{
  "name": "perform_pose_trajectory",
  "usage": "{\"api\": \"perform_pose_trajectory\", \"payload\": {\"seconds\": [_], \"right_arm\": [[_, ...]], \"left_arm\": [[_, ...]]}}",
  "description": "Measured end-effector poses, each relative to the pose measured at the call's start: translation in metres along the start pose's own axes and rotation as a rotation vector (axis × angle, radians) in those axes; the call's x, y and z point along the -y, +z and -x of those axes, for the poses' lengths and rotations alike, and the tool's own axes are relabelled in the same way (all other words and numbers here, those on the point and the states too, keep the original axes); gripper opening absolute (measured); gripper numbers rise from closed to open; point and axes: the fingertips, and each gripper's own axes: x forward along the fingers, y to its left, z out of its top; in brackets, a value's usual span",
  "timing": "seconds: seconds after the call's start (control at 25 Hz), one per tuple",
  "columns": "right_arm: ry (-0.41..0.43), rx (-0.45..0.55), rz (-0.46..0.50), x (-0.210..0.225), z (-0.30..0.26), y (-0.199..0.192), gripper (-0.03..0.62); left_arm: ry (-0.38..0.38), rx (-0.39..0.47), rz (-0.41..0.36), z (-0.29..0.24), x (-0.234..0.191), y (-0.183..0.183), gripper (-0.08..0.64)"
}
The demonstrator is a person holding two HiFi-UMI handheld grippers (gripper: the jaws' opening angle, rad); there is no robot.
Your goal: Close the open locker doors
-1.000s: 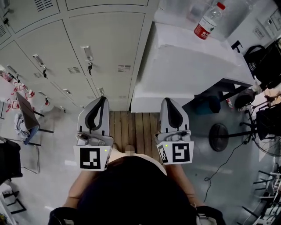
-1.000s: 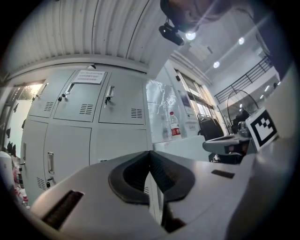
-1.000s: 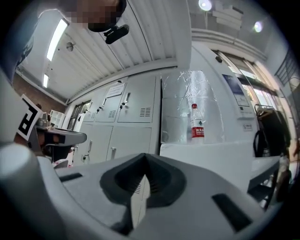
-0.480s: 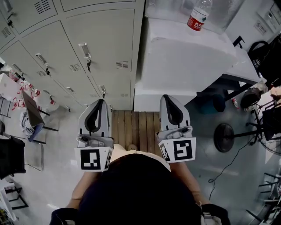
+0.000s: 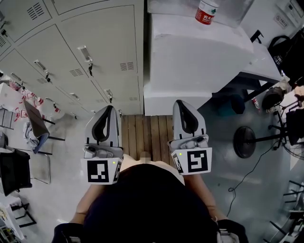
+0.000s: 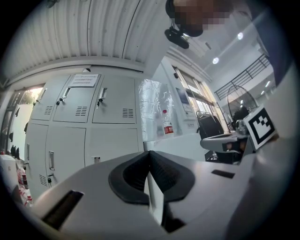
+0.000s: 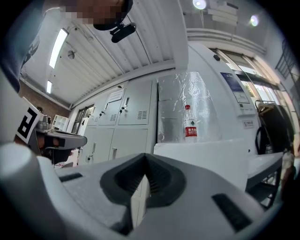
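Head view: I'm looking steeply down at both tools held side by side over a strip of wooden floor (image 5: 145, 135). The left gripper (image 5: 109, 111) and the right gripper (image 5: 181, 105) both point toward the wall ahead, each with its jaws pressed together and nothing between them. The grey lockers (image 5: 102, 42) fill the upper left, ahead of the left gripper; every locker door I can see there lies flush. To their right stands a white bench (image 5: 199, 61) with a water bottle (image 5: 206, 12) upright at its far edge. A floor fan (image 5: 244, 142) sits on the grey floor to the right, and a chair (image 5: 33, 121) is off to the left.

Left gripper view: the jaws meet tip to tip, empty. The lockers rise beyond them on the left, apart from the gripper, and the bottle stands right of centre against a plastic-wrapped panel (image 6: 152, 108).

Right gripper view: the jaws are together here too, holding nothing. The lockers are left of centre, and the bottle is on the bench to the right.
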Motion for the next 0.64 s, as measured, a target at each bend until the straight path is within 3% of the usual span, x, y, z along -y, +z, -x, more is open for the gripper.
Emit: {"api": "perform_pose_trajectory", "payload": {"seconds": [0.64], "right_arm": [[-0.046, 0.019, -0.049, 0.0, 0.005, -0.01, 0.0]], "left_arm": [[0.003, -0.003, -0.002, 0.002, 0.0, -0.011, 0.002]]}}
